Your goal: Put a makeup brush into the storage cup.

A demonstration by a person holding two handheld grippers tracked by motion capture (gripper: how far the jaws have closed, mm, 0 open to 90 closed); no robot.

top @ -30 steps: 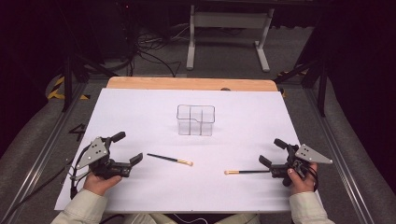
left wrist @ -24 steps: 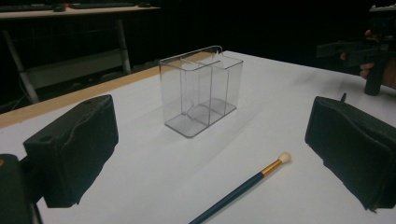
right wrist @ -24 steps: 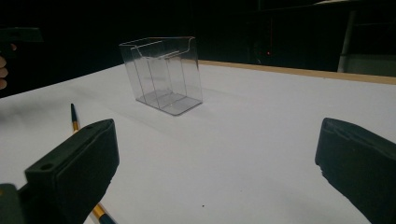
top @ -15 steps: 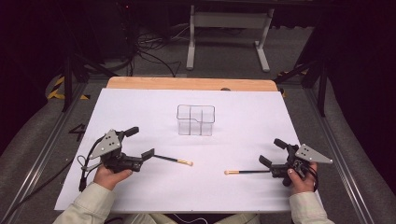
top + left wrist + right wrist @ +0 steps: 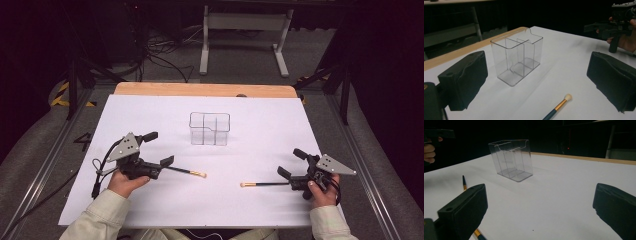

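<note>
Neither brush is in the clear box (image 5: 209, 128) yet. Your left gripper (image 5: 159, 148) gapes over its brush (image 5: 186, 172); your right gripper (image 5: 291, 163) also stands open, its brush (image 5: 265, 184) alongside.

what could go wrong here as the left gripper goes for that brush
The thin dark-handled brush with a gold ferrule lies flat on the white table, so the open left gripper may slip off it or roll it. Once lifted, it could knock over the light clear plastic divided organizer.
</note>
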